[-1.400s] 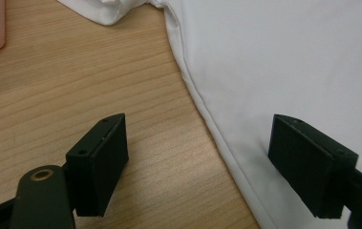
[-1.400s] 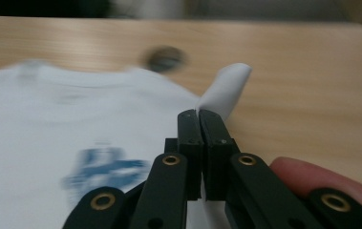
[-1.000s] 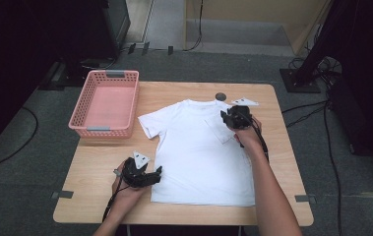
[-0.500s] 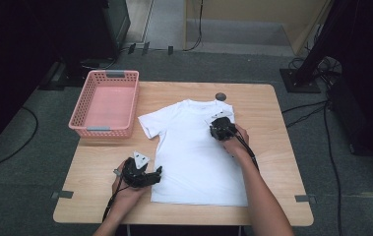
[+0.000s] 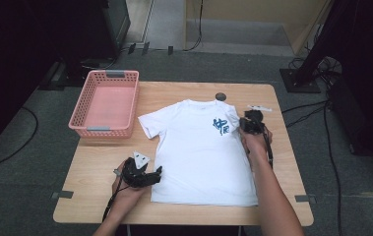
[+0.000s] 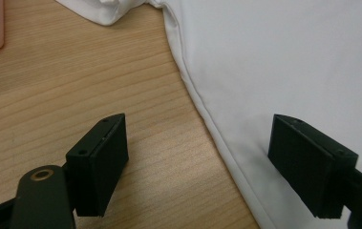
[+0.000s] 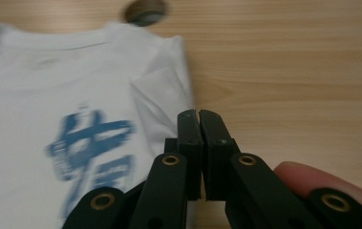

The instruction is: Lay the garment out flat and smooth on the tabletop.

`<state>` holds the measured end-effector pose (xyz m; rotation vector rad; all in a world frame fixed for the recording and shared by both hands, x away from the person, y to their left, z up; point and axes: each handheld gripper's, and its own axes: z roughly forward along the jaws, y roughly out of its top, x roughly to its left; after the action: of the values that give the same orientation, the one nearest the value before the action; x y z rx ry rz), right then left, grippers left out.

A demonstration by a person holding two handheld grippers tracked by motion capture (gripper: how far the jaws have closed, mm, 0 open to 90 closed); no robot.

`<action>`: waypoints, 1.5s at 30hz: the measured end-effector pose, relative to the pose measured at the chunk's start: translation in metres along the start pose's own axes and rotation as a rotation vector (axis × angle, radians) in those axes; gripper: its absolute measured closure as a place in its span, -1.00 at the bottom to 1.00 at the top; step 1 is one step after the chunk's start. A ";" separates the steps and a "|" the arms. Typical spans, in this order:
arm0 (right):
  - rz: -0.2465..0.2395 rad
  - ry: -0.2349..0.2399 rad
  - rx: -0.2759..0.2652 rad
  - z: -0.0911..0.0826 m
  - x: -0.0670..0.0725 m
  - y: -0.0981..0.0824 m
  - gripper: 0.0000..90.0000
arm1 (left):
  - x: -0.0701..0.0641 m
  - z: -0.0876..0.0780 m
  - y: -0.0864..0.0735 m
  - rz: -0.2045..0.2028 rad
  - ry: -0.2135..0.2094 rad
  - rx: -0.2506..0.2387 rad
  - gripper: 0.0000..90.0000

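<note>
- The white t-shirt (image 5: 199, 152) lies flat across the middle of the table (image 5: 100, 196), collar toward the far edge, hem near the near edge.
- It has a blue print (image 5: 221, 126) on the chest, looks like Chinese characters, but it's too small and blurry for me to read.
- The right gripper (image 5: 251, 124) sits by the shirt's right sleeve, which is folded in over the body. Its jaws have just been closing and are now pressed together; I can't see any cloth between them.
- The left gripper (image 5: 158, 171) rests near the near-left corner with its jaws spread wide, straddling the shirt's side edge without pinching it.
- A pink basket (image 5: 106, 103) sits at the far-left corner.
- A small dark round thing (image 5: 220, 96) sits just past the collar.
</note>
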<state>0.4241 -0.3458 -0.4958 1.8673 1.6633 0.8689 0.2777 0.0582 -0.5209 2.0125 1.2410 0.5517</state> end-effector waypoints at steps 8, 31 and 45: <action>0.298 -0.165 -0.063 -0.010 -0.059 -0.002 0.70 | 0.000 0.000 0.000 -0.001 -0.001 0.000 -0.52; 0.227 -0.072 -0.032 0.003 -0.037 0.001 -0.07 | 0.000 0.000 0.000 -0.001 -0.001 0.000 -0.52; 0.155 -0.003 -0.037 0.026 -0.054 0.007 -0.30 | 0.000 0.000 0.000 0.000 -0.002 0.001 -0.52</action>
<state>0.4450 -0.3989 -0.5159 1.9911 1.5058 0.9523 0.2777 0.0581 -0.5208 2.0134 1.2412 0.5490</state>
